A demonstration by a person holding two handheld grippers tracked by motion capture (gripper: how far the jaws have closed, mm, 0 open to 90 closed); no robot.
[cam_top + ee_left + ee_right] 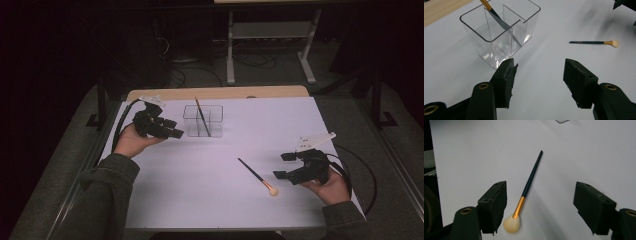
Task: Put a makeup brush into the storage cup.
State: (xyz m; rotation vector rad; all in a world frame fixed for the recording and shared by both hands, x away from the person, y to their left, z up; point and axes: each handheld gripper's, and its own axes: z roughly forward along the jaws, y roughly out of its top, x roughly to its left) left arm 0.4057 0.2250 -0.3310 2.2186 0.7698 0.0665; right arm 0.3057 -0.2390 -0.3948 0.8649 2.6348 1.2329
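Item: makeup brush (257, 176), dark handle, gold ferrule, pale round bristle head. It lies flat on the white table sheet (200, 190), right of centre, bristle head toward the person, handle tip pointing up-left toward the organiser. In the right gripper view the brush (529, 187) lies on the sheet between the two jaw lines, its bristle head just beside the left jaw, nothing pressing on it.

Item: right gripper (286, 165), in the person's right hand, just to the right of the brush; jaws stand wide, empty.

Item: left gripper (175, 128), in the left hand at the table's far left; jaws apart, nothing between them, well apart from the loose brush.

Item: clear organiser (202, 120), divided into compartments, just right of the left gripper. A second brush (202, 117) stands tilted inside it, gold end upward.
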